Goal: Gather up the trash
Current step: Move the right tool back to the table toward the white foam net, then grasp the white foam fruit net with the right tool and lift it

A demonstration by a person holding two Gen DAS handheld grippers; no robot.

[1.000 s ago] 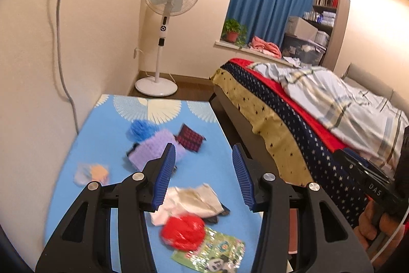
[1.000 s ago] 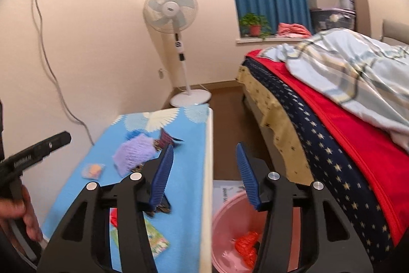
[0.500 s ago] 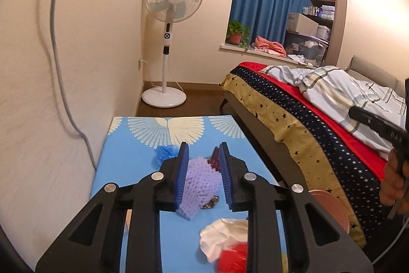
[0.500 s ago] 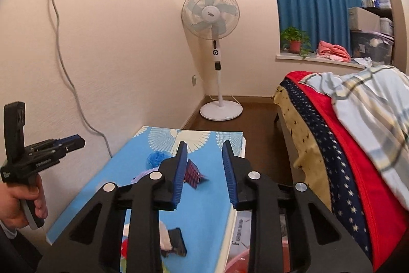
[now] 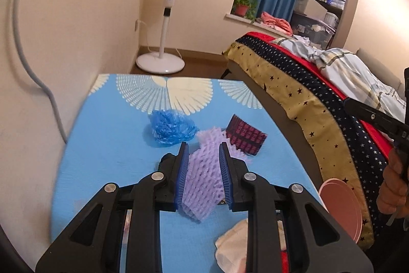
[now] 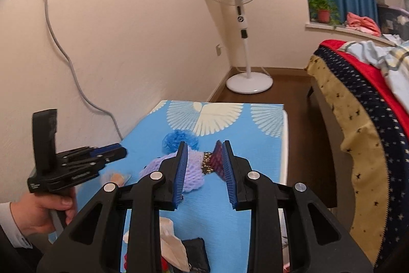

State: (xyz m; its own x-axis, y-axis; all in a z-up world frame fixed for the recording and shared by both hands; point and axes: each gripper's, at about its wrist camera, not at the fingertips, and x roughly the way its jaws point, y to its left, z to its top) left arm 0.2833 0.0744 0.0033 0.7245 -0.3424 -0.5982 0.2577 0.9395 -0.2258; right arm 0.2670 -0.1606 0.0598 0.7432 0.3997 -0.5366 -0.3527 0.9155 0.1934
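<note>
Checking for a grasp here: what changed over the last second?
The left gripper and right gripper narrowed their jaws from wide to a small gap and advanced toward the purple foam net. Nothing was taken hold of. The net, blue bag and maroon wrapper stayed put.

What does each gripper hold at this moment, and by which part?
Nothing. The purple foam net only shows through the left gripper's jaws; the right wrist view shows them clear of it. The right gripper is empty.

Left tongs (image 5: 203, 170) and right tongs (image 6: 204, 170) angled downward, jaws narrowly parted.
</note>
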